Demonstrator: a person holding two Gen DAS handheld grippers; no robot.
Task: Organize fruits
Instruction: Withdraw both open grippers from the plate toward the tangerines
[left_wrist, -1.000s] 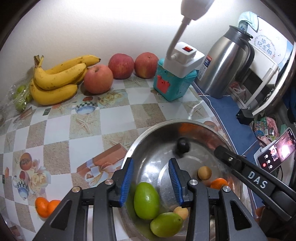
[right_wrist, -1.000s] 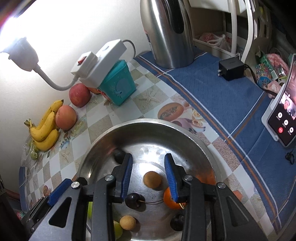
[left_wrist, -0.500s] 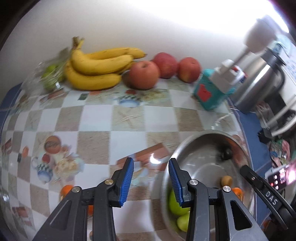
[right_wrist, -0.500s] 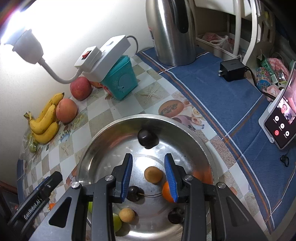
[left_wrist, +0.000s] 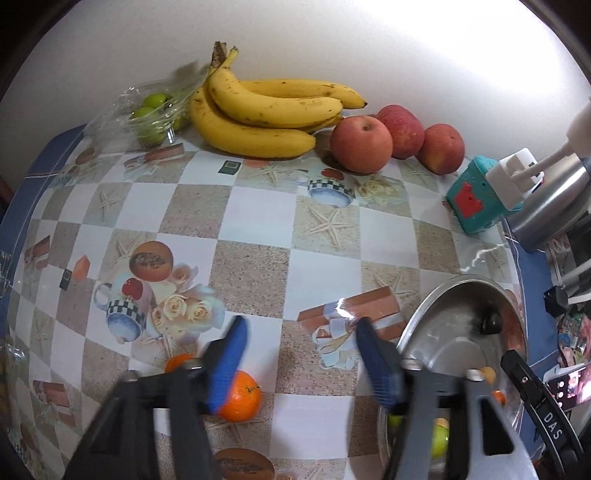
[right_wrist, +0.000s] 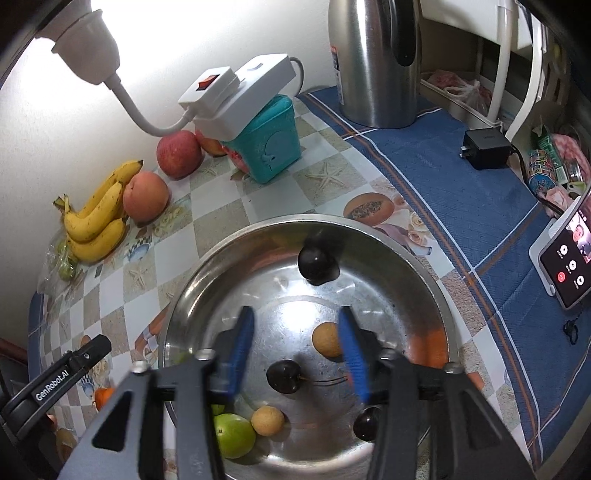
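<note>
My left gripper (left_wrist: 299, 354) is open and empty above the tablecloth, just left of the steel bowl (left_wrist: 436, 314). An orange mandarin (left_wrist: 240, 397) lies by its left finger, a second (left_wrist: 177, 362) behind it. My right gripper (right_wrist: 295, 350) is open and empty over the steel bowl (right_wrist: 388, 243). The bowl holds a dark plum (right_wrist: 317, 264), cherries (right_wrist: 283, 376), two tan longans (right_wrist: 327, 339), a green fruit (right_wrist: 234, 435) and an orange one half hidden by the right finger. Bananas (left_wrist: 266, 118) and three apples (left_wrist: 361, 144) lie by the wall.
A bag of green fruits (left_wrist: 151, 114) sits left of the bananas. A teal box (left_wrist: 476, 199) carries a white power strip (right_wrist: 236, 96) with a lamp. A steel kettle (right_wrist: 376, 59), a charger (right_wrist: 485, 147) and a phone (right_wrist: 569, 254) stand on the blue cloth.
My left gripper has swung left from over the bowl to the tablecloth by the mandarins, and its jaws have opened wider. My right gripper has opened wider over the bowl. The plum rolled farther back.
</note>
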